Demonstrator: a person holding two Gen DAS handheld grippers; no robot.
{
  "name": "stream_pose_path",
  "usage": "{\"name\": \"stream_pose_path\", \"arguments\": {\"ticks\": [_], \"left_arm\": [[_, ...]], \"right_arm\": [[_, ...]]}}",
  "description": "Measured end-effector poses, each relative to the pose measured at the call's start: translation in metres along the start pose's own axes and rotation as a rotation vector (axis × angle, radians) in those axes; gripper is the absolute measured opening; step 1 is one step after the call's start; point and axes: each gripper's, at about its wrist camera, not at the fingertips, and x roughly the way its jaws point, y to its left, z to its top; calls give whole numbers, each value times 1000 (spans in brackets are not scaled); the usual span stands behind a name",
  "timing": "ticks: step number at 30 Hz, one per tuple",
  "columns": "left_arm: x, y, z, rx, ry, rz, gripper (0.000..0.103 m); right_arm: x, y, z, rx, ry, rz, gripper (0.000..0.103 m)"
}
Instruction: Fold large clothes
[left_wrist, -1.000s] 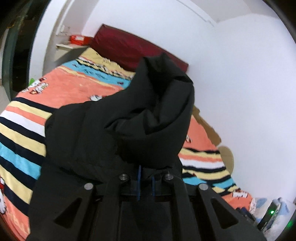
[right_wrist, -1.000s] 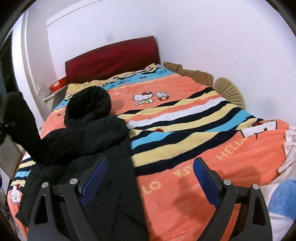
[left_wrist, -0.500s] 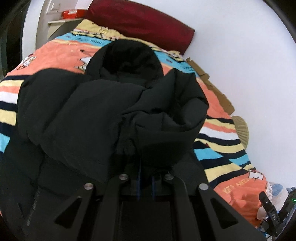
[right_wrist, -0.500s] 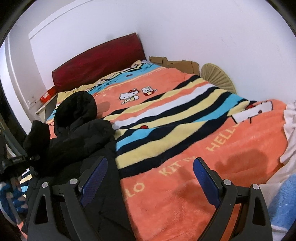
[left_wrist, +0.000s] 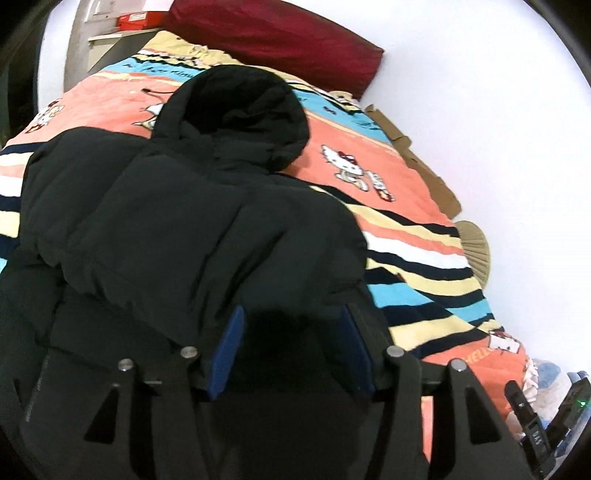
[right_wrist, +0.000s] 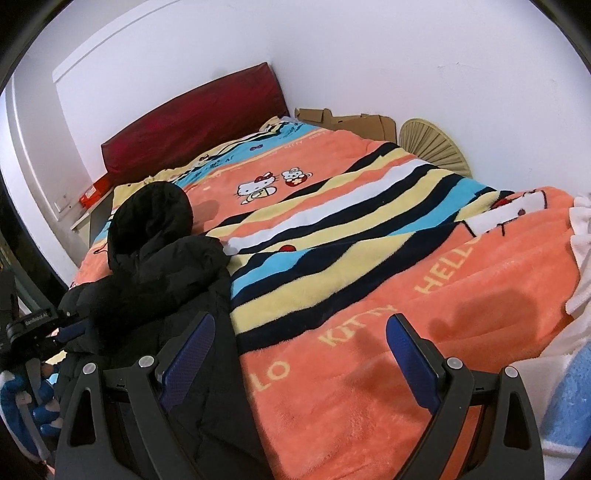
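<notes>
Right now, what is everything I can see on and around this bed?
puffer jacket: one, black, hooded, lying on the bed's left part, a section folded over its body
blanket: one, orange with black, yellow, white and blue stripes and cartoon cats, covering the bed
headboard: one, dark red, against the far wall
cardboard: flattened brown pieces, between bed and wall
fan-shaped thing: one, beige, by the wall beside the cardboard
box: one, red, on a pale shelf beside the headboard
left gripper: black with blue fingers, just opened, over the jacket's fold
right gripper: black with blue fingers, wide open above the blanket
</notes>
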Motion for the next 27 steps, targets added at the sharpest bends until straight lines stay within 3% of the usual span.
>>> {"name": "stream_pose_path", "arguments": {"ticks": [6, 9, 13, 21, 24, 27], "left_arm": [[-23, 5, 3, -19, -32, -26, 53], [-42, 31, 8, -35, -56, -6, 53], [-73, 81, 15, -42, -99, 78, 53], [-117, 185, 37, -77, -148, 227, 53], [-121, 209, 53, -73, -167, 269, 53], [-115, 221, 71, -59, -183, 292, 53]], "right_arm": [[-5, 10, -3, -45, -6, 4, 93], [-6, 21, -6, -84, 0, 9, 94], [-3, 47, -9, -167, 20, 20, 94], [15, 151, 9, -316, 63, 174, 94], [27, 202, 20, -385, 73, 229, 103], [42, 257, 28, -463, 72, 284, 103]]}}
